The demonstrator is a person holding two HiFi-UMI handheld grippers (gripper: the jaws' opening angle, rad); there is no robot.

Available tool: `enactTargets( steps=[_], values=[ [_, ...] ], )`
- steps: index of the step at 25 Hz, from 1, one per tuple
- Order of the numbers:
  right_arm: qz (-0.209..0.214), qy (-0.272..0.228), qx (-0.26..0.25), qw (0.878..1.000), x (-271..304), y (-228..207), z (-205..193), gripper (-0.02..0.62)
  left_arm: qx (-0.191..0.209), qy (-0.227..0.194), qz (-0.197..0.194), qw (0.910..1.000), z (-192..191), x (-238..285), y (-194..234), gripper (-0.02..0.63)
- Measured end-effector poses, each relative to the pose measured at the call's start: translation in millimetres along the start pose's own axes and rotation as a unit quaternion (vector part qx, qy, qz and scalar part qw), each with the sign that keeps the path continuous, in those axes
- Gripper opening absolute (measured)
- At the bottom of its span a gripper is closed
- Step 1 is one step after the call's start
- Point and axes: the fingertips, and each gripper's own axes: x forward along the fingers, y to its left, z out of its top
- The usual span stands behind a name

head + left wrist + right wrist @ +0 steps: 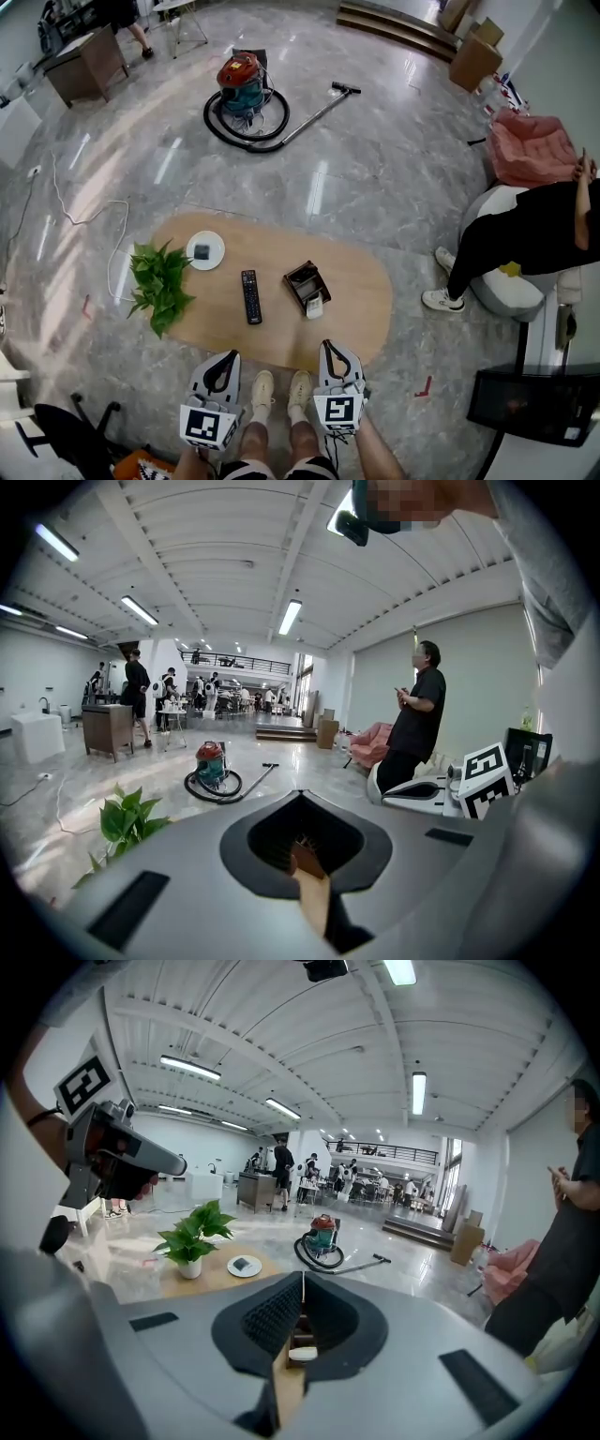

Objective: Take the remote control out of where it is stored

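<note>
A black remote control (250, 296) lies flat on the oval wooden table (361, 309), near its middle. To its right stands a small dark storage box (304, 280) with a white remote (315, 306) at its near end. In the right gripper view the box (298, 1340) and white remote (302, 1355) show low between the jaws. My left gripper (228, 357) and right gripper (330, 348) hover at the table's near edge, both shut and holding nothing. The left gripper (302, 842) points over the floor. The right gripper (302, 1281) faces the box.
A potted plant (157, 282) and a white plate (205, 251) with a dark item stand on the table's left end. A red vacuum cleaner (241, 82) with hose lies on the floor beyond. A person in black (530, 236) sits at the right. My feet (279, 389) are by the table's edge.
</note>
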Motion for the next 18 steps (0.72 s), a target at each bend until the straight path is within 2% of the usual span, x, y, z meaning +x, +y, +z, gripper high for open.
enactTargets(
  steps=[6, 14, 18],
  values=[
    [0.0, 0.014, -0.017, 1.0, 24, 4, -30, 0.009, -0.01, 0.002, 0.004, 0.9999, -20, 11, 13, 0.006],
    [0.009, 0.046, -0.064, 0.997, 56, 5, -70, 0.009, -0.024, 0.018, 0.014, 0.9994, -60, 20, 28, 0.006],
    [0.028, 0.057, -0.129, 0.99, 74, 10, -91, 0.009, -0.025, 0.026, 0.016, 0.9992, -81, 24, 34, 0.006]
  ],
)
